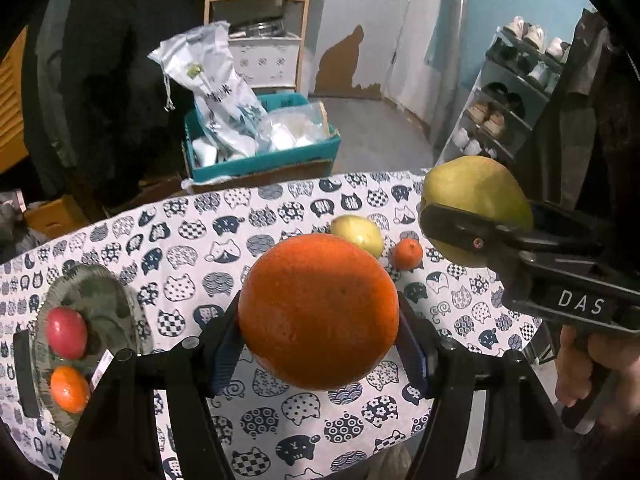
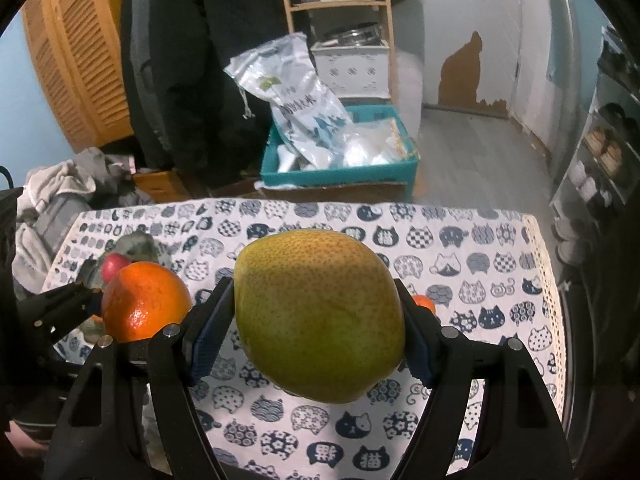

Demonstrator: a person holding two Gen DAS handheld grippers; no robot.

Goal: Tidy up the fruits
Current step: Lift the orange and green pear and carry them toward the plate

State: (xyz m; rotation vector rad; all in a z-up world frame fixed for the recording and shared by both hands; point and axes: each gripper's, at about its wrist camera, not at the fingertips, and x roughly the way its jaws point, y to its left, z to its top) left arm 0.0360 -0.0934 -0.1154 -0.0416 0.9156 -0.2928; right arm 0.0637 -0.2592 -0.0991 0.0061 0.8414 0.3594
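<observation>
My left gripper (image 1: 318, 320) is shut on a big orange (image 1: 318, 314), held above the cat-print table. Off to its right, my right gripper (image 1: 478, 216) is shut on a green-yellow pear (image 1: 476, 190), also in the air. In the right wrist view the pear (image 2: 320, 316) sits between the pads of the right gripper (image 2: 320, 328), and the orange (image 2: 144, 306) in the left gripper shows at the left. A lemon (image 1: 358, 234) and a small tangerine (image 1: 407, 254) lie on the cloth behind. A glass plate (image 1: 100, 292) at the left bears a red apple (image 1: 66, 332) and a tangerine (image 1: 69, 388).
The table (image 2: 500, 320) ends at its far edge just past the fruit. Behind it on the floor stands a teal box (image 1: 260, 160) with plastic bags. A shoe rack (image 1: 512, 92) is at the right. A hand (image 1: 580, 364) grips the right tool.
</observation>
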